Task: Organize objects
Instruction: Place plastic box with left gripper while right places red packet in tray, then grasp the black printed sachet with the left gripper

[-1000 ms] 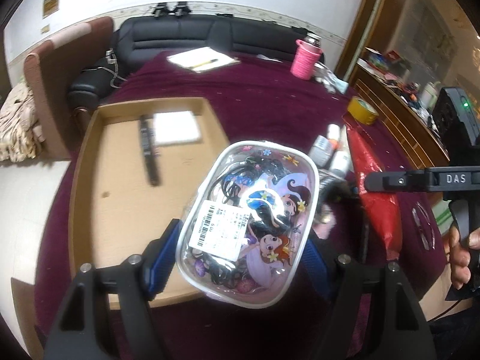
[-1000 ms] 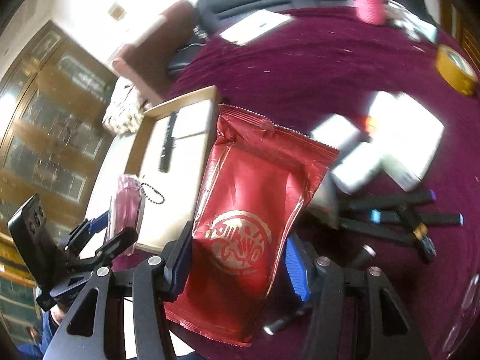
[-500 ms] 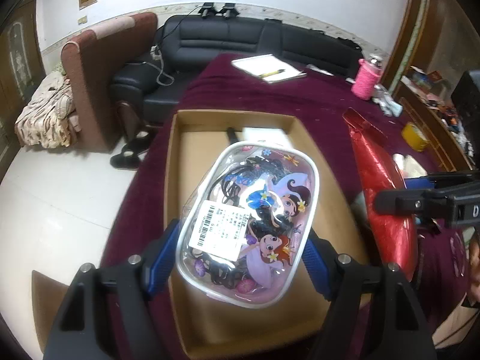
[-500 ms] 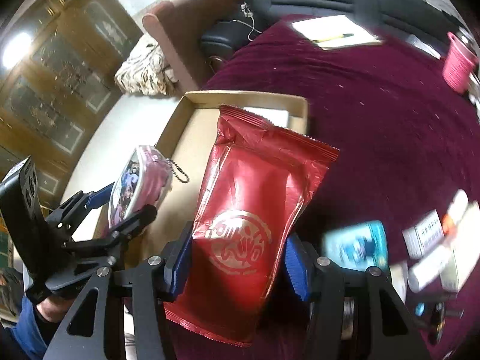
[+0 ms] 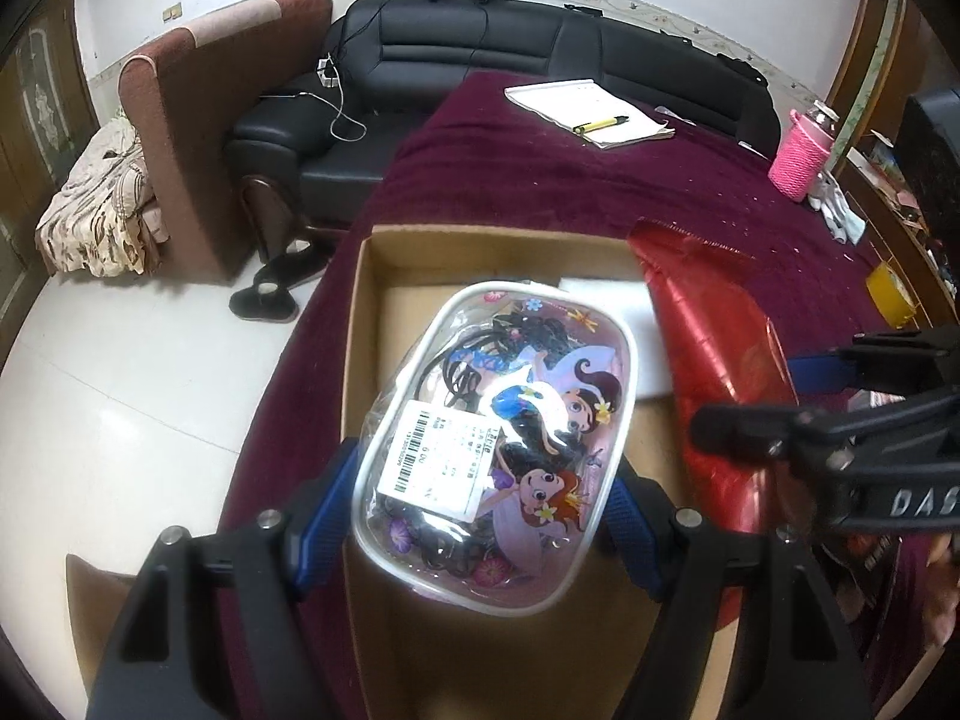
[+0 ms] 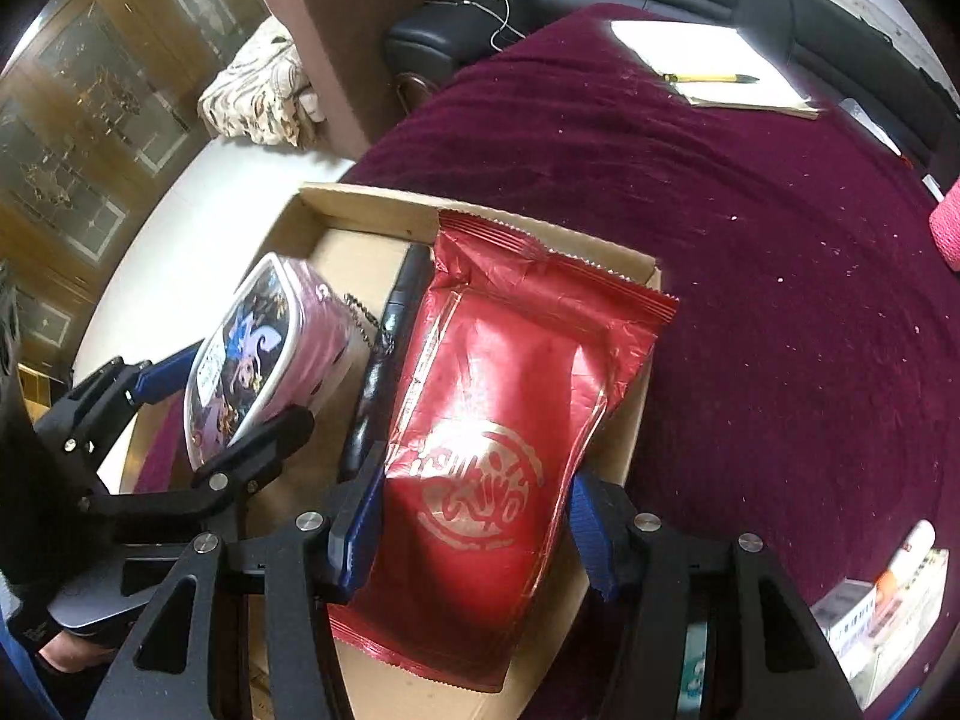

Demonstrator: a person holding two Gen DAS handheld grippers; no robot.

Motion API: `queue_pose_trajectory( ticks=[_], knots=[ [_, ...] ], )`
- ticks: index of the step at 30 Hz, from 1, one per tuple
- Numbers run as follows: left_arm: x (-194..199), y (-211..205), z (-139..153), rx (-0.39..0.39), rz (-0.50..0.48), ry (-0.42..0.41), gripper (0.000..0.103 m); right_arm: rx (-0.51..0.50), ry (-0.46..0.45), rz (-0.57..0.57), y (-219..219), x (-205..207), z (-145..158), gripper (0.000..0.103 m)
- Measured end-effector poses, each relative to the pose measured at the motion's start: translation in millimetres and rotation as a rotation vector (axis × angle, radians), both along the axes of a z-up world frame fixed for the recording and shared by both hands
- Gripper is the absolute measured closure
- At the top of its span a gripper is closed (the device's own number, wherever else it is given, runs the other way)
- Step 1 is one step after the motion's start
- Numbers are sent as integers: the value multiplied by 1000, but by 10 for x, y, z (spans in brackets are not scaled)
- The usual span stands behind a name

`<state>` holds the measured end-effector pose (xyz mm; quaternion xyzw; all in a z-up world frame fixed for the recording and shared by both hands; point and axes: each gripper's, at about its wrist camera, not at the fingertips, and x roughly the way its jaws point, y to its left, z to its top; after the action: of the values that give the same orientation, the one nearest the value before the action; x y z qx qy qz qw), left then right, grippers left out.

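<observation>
Both my claws now hang over the cardboard box (image 5: 360,324) — a second ago they were off beside it. One cartoon pouch (image 5: 498,438) clamped in my left gripper (image 5: 480,498), one red packet (image 6: 498,438) in my right gripper (image 6: 474,516) — one black pen (image 6: 384,348) below.

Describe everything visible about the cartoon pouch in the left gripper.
The cartoon pouch is a rounded, clear plastic case with a white rim and pink sides, printed with cartoon girls and flowers. A white barcode label sits on its face; dark hair ties show inside, and a ball chain hangs from one end. The left gripper clamps its sides with blue pads, holding it above the cardboard box.

both grippers angle steeply down, left gripper (image 5: 486,498) and right gripper (image 6: 474,516) clamped on loads.
</observation>
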<state>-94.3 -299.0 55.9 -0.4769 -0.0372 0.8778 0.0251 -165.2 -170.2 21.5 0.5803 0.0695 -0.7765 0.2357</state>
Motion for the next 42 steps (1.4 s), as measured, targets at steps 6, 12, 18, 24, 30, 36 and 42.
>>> queue_pose_trajectory(
  ticks=[6,12,18,24,30,36,42],
  knots=[
    [-152,5,-66,-2,-11,11,28,17,-13,-25,53,-120,-132,42],
    [-200,3,-53,15,-1,13,25,1,-29,-40,92,-142,-144,39],
    [-197,-34,-37,54,15,-4,23,-41,-34,-60,169,-119,-79,34],
    [-76,-48,-22,77,43,-26,23,-104,-41,-61,219,-18,-12,30],
    [173,16,72,64,41,-4,23,-155,-23,-62,297,160,115,30],
    [411,123,218,83,33,25,23,-200,-25,-104,506,397,229,29],
    [550,455,292,87,-34,33,23,-244,-42,-193,1017,706,229,29]
  ],
)
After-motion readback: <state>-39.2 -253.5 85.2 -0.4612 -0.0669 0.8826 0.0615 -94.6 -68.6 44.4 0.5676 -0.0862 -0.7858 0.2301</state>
